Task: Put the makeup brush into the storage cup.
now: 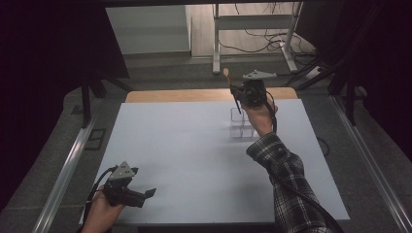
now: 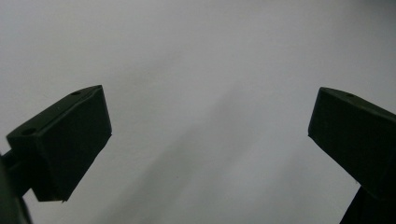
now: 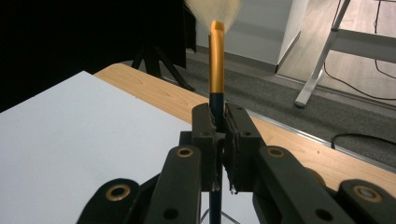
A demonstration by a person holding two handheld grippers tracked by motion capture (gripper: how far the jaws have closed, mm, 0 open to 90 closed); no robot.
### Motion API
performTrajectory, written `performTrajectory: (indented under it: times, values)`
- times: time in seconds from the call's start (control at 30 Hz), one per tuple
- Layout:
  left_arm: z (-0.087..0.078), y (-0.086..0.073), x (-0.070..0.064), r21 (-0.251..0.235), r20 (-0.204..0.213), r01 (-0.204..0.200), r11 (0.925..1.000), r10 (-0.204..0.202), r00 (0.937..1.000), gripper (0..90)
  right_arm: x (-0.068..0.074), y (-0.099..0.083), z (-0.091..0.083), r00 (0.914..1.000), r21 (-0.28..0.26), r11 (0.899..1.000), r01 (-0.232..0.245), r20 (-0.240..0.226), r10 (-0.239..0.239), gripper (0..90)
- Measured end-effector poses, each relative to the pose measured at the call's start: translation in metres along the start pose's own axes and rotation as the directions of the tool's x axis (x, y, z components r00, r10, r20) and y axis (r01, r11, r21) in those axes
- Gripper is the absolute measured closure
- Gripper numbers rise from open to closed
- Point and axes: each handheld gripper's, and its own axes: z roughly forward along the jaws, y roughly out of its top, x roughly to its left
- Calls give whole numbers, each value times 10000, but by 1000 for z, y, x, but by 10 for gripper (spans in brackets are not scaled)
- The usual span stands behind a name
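Forearms enter from six o'clock. Nearest, at seven o'clock on the white counter [image 1: 194, 160], the left tool [image 1: 145, 194] rests low with its jaws spread wide and nothing between them, bare surface under it. Well apart, toward one o'clock, the right tool [image 1: 234, 93] is lifted, its jaws pressed tight on a makeup brush [image 3: 215, 60] with a dark handle, gold ferrule and pale bristles pointing up. Just below it stands a clear acrylic organizer [image 1: 241, 125], partly hidden by the hand. Beyond the counter's wooden far edge lie grey floor, white desk legs [image 1: 216, 43] and cables.
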Motion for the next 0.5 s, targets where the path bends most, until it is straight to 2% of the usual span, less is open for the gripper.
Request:
performTrajectory:
  times: [0.5]
  values:
    - [1,0,0,53,-11,-14,10000,14,10000,2,-2,-16,13,9999,260,9996,-103,17,102,836]
